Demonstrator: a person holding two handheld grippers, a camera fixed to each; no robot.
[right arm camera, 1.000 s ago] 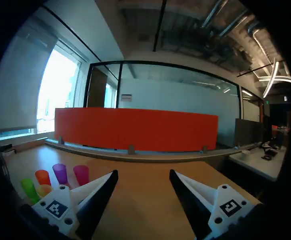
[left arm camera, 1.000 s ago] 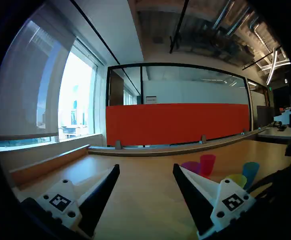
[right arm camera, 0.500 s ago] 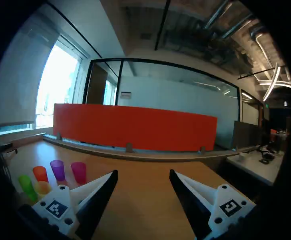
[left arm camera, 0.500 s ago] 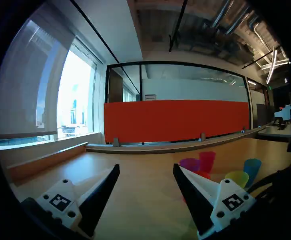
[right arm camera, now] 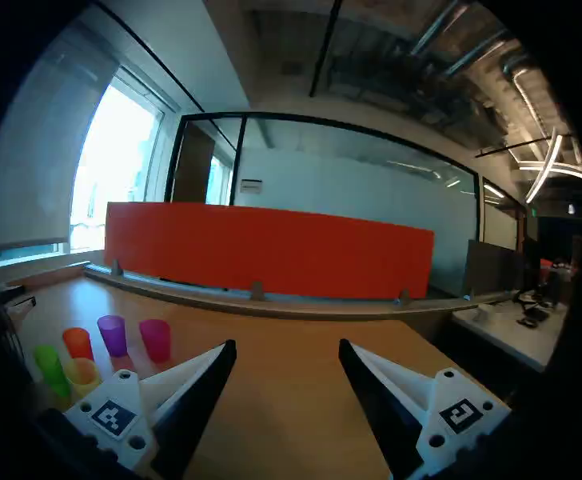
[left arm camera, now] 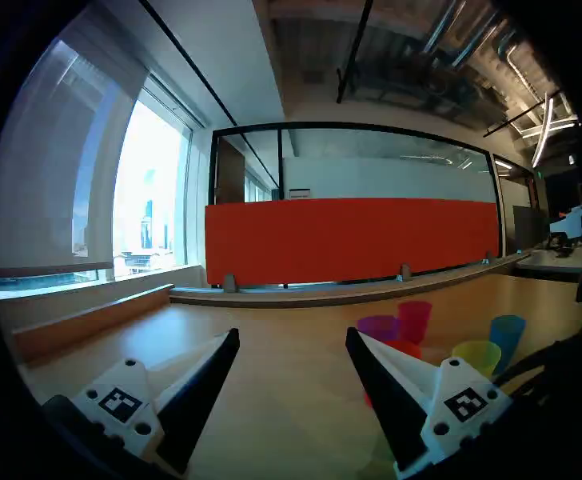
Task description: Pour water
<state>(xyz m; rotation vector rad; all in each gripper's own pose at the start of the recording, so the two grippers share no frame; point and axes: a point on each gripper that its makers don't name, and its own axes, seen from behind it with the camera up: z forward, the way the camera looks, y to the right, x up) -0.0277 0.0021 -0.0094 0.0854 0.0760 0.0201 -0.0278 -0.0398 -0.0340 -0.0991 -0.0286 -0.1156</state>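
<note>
Several coloured plastic cups stand on a wooden table (left arm camera: 291,384). In the left gripper view a pink cup (left arm camera: 413,320), a purple cup (left arm camera: 377,326), a blue cup (left arm camera: 506,334) and a yellow-green cup (left arm camera: 476,358) sit behind the right finger of my left gripper (left arm camera: 291,352), which is open and empty. In the right gripper view a pink cup (right arm camera: 156,339), a purple cup (right arm camera: 113,334), an orange cup (right arm camera: 77,343), a green cup (right arm camera: 49,367) and a yellow cup (right arm camera: 81,376) stand at the lower left. My right gripper (right arm camera: 285,362) is open and empty, to the right of them.
An orange divider panel (left arm camera: 347,240) runs along the table's far edge (right arm camera: 291,308). Windows (left arm camera: 143,216) and a wooden ledge (left arm camera: 91,320) lie to the left. Another desk (right arm camera: 515,324) with items stands at the far right.
Both views have tilted slightly downward, so the cups sit a little higher in each view. Both grippers stay open.
</note>
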